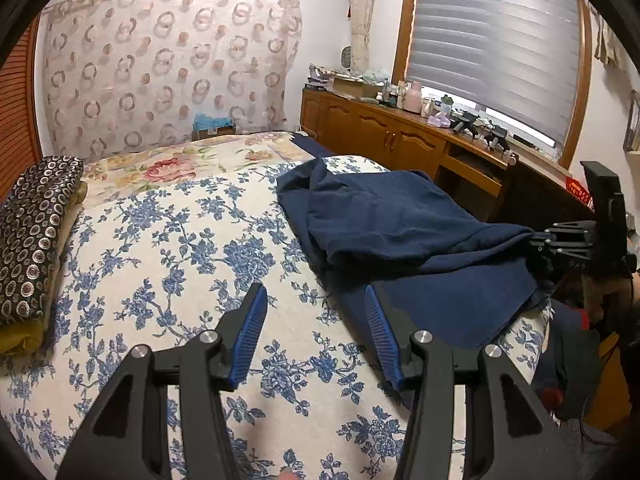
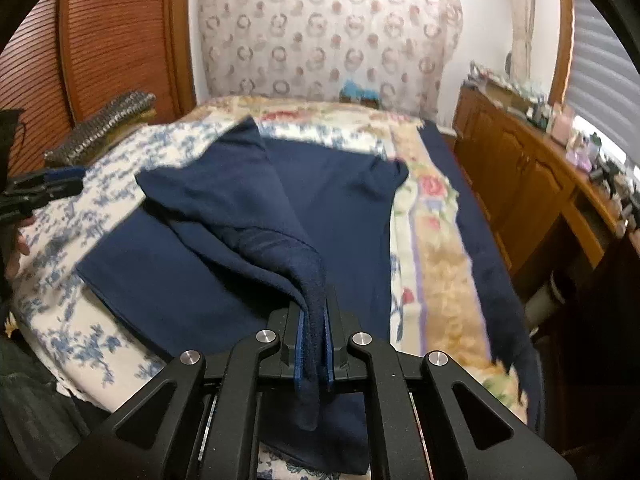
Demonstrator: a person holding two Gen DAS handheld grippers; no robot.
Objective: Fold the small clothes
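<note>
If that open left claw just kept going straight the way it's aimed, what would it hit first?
Most likely the blue-flowered bedspread: the left claw tilts down toward it, with nothing between its fingers. Its right finger sits at the navy garment, so it might brush that; depth is unclear.

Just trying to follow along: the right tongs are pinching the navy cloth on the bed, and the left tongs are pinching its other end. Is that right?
Not quite. The left tongs stand open over the flowered bedspread, holding nothing, as the left wrist view shows. The right tongs are indeed pinching the navy cloth.

no legible text, labels, brands or numbers anywhere
</note>
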